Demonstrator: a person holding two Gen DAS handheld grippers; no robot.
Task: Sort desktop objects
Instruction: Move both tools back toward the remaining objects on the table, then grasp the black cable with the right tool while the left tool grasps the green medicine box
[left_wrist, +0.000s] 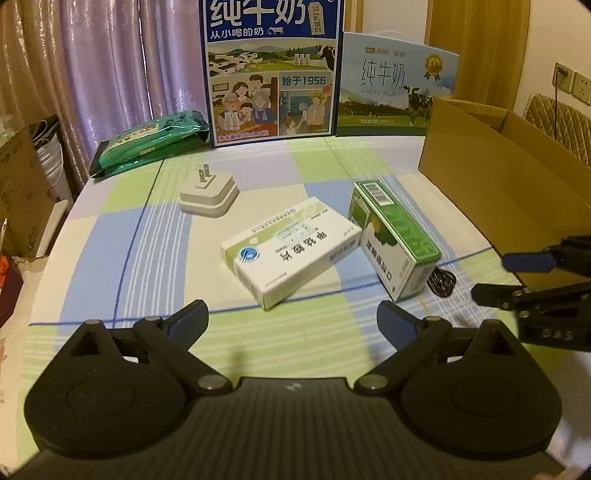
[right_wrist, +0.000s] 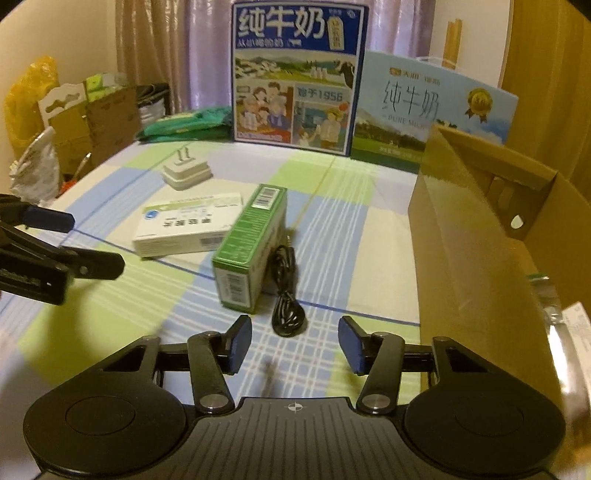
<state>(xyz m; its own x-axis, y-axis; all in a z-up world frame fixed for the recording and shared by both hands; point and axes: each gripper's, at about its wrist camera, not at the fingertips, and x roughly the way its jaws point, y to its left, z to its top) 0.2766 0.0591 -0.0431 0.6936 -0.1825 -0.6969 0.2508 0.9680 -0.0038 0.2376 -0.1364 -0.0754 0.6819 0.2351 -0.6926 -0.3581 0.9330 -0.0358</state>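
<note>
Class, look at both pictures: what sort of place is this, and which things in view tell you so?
Most likely a room in a home, not a lab or shop. Curtains hang behind a table under a checked cloth, milk gift cartons stand at the back, and household clutter such as bags piles up beside the table.

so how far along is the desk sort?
Early. Something already lies in the open brown cardboard box. Both hand-held grippers, left and right, are open and empty. White wall charger, white medicine box, green carton and coiled black cable remain on the table.
</note>
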